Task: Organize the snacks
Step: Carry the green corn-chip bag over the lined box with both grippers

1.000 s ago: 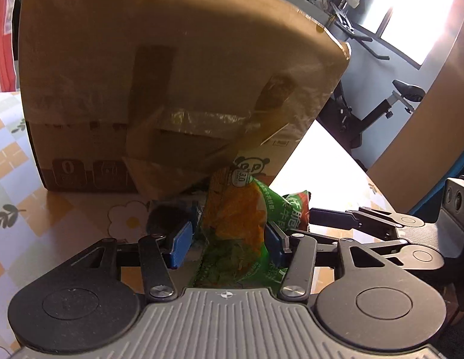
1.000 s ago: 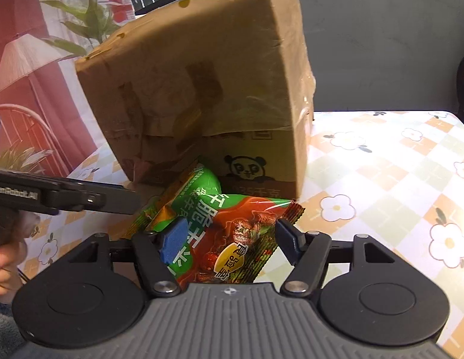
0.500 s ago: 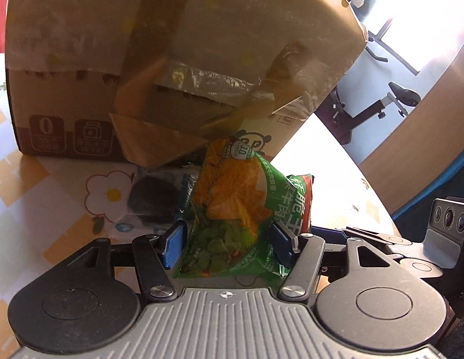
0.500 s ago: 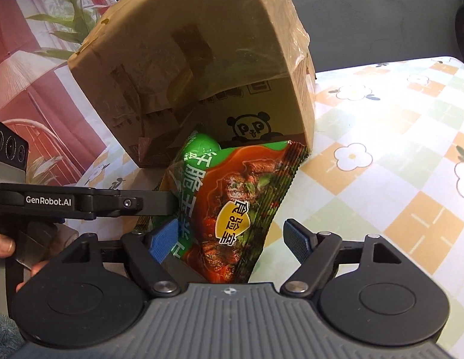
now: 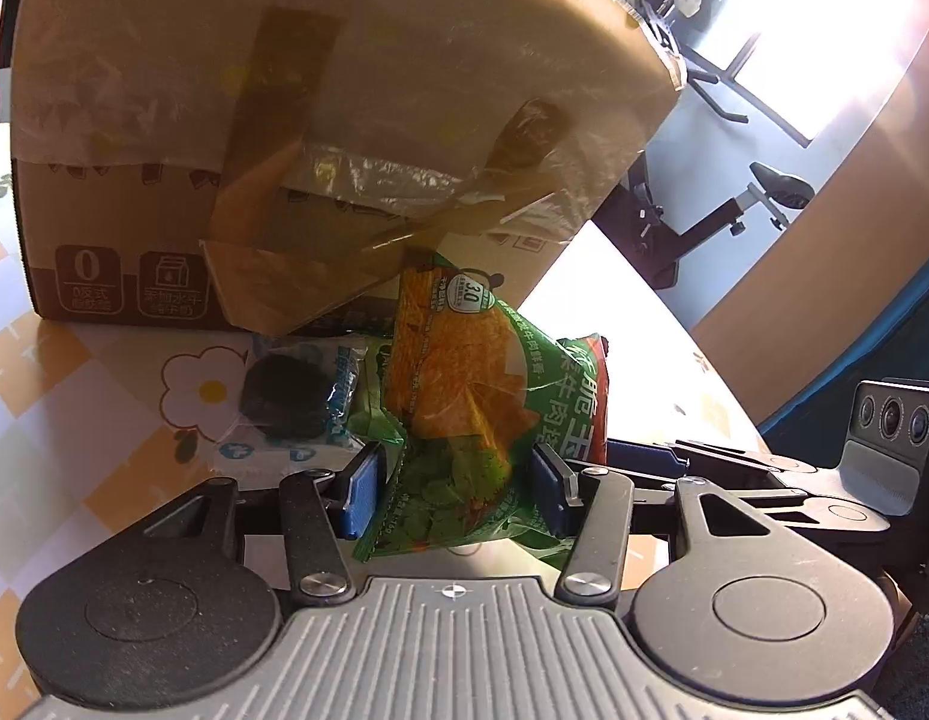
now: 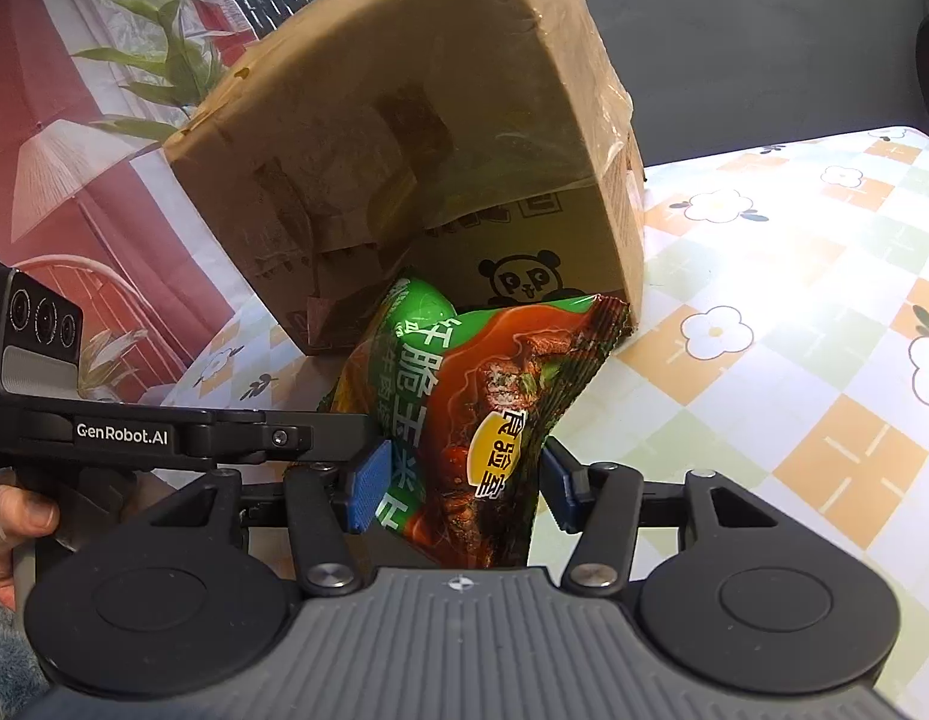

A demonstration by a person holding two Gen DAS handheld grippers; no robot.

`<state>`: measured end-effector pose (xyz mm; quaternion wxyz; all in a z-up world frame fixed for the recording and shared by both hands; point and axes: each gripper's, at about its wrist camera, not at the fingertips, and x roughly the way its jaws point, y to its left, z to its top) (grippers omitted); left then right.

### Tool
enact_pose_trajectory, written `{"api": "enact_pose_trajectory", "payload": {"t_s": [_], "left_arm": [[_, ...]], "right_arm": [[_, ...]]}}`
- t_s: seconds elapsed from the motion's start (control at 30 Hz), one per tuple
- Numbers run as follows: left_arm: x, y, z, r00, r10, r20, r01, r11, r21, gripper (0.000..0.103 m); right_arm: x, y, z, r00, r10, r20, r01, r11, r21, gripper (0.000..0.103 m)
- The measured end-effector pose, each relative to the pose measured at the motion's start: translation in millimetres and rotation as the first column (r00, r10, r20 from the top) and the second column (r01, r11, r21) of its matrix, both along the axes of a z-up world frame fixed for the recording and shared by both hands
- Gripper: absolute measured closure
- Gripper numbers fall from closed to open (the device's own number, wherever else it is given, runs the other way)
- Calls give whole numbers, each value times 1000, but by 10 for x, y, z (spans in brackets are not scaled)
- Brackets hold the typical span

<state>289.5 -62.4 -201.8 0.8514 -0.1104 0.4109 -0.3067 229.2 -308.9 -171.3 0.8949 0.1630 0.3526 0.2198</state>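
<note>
In the left wrist view a green and orange snack bag (image 5: 458, 372) stands between the blue pads of my left gripper (image 5: 455, 489). The jaws are closing and the pads pinch its crumpled lower part. In the right wrist view a red and green snack bag (image 6: 482, 402) sits upright in my right gripper (image 6: 461, 483), whose jaws are closing and squeezing it at the waist. The two bags lean together in front of a tilted cardboard box (image 5: 344, 90) (image 6: 404, 150). A clear packet with a dark round cookie (image 5: 290, 399) lies on the table by the box.
The table (image 6: 764, 360) has a flowered, checked cloth. The box's taped flap hangs over the bags. The left gripper's body (image 6: 122, 435) and a hand (image 6: 14, 516) lie close on the left. An exercise bike (image 5: 704, 222) stands beyond the table edge.
Both bags have come up from lying flat to standing between the pads. Both grippers opened wider half a second ago and have since closed in on their bags.
</note>
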Motion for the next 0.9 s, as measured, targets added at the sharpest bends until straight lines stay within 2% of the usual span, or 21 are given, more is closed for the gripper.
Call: {"api": "enact_pose_trajectory", "payload": {"t_s": [0.27, 0.5, 0.77, 0.9], "left_arm": [[-293, 21, 358, 991, -32, 133, 30, 999, 18, 48], [-418, 99, 840, 960, -12, 280, 19, 1000, -25, 48], [-100, 185, 1547, 903, 28, 429, -5, 998, -55, 48], [177, 269, 1743, 900, 53, 432, -30, 998, -60, 48]], "right_arm": [[-259, -12, 284, 996, 3, 90, -5, 1000, 24, 48], [-303, 13, 774, 975, 9, 223, -8, 1000, -6, 48], [104, 213, 1461, 929, -12, 370, 14, 1000, -4, 47], [493, 317, 1653, 916, -2, 402, 4, 1000, -6, 47]]}}
